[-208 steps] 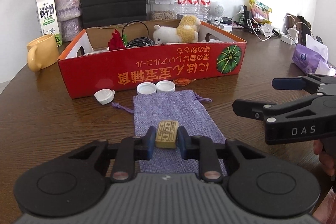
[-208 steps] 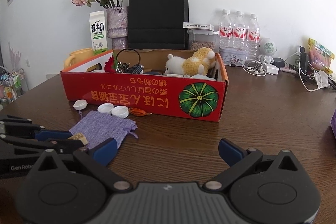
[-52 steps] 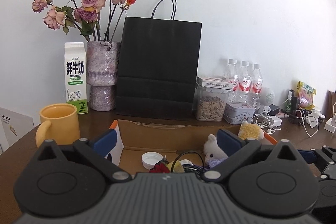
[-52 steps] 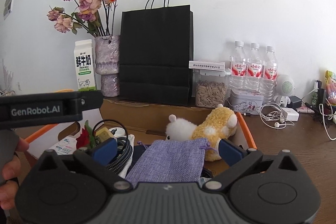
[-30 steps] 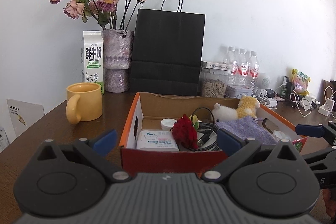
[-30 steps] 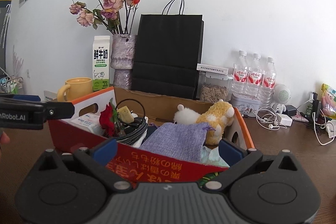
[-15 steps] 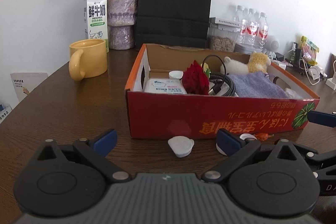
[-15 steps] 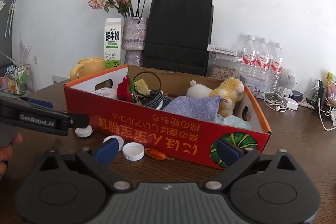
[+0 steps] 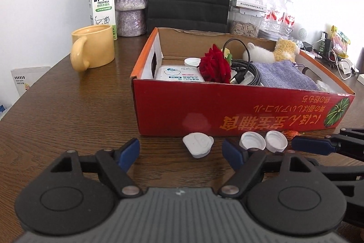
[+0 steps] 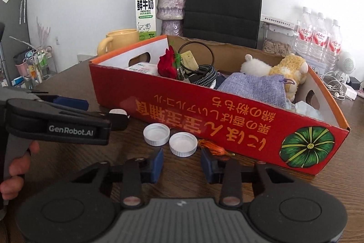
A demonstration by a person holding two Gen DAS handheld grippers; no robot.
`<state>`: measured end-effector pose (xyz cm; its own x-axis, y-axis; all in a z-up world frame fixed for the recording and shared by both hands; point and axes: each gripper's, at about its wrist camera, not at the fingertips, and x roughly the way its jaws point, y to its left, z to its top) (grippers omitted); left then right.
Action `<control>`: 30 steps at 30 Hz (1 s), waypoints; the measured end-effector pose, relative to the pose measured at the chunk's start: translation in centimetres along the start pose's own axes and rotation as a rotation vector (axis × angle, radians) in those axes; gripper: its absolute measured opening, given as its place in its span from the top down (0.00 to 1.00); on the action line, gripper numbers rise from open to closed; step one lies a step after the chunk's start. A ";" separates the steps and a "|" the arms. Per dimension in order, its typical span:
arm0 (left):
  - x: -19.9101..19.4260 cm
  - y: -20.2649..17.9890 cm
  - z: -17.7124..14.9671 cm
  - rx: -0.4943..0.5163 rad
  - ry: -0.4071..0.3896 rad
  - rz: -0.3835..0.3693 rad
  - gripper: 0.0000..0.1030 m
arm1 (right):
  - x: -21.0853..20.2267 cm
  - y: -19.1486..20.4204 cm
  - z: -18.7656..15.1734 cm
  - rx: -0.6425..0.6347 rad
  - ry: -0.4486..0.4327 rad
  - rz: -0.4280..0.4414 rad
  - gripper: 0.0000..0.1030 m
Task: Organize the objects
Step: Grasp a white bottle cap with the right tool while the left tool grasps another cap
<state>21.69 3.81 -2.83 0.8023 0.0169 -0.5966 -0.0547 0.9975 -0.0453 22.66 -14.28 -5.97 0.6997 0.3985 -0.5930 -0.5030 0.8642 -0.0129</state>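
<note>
Both grippers low over the dark wood desk (image 9: 68, 106), in front of the red cardboard box (image 9: 227, 106), nothing gripped.

Left gripper (image 9: 180, 153): fingers fairly wide, just been closing, empty; white flip-top plastic cap (image 9: 197, 144) lies on desk just ahead, btwn the tips, untouched. Right gripper (image 10: 182, 164): fingers narrow, just been closing, gap empty; two white round screw caps (image 10: 169, 138) side by side, open side up, just beyond tips, w/ an orange wrapped sweet (image 10: 212, 147) beside right tip. Lilac cloth drawstring pouch (image 10: 254, 89) lies inside box by the plush toy (image 10: 279, 71).
</note>
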 end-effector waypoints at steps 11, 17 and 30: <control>0.7 -0.4 0.1 0.017 0.015 0.021 0.25 | 0.9 0.2 0.6 0.025 0.004 -0.020 0.69; 0.6 -0.6 0.1 0.025 0.000 0.010 0.56 | 1.2 0.3 0.8 0.043 0.005 -0.025 0.69; 0.2 -0.4 0.0 0.014 -0.008 -0.036 0.71 | 1.3 0.5 0.9 0.049 0.001 -0.021 0.74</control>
<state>21.87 3.37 -2.92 0.8084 -0.0186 -0.5883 -0.0176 0.9983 -0.0557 23.78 -13.04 -5.98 0.7094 0.3794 -0.5941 -0.4625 0.8865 0.0138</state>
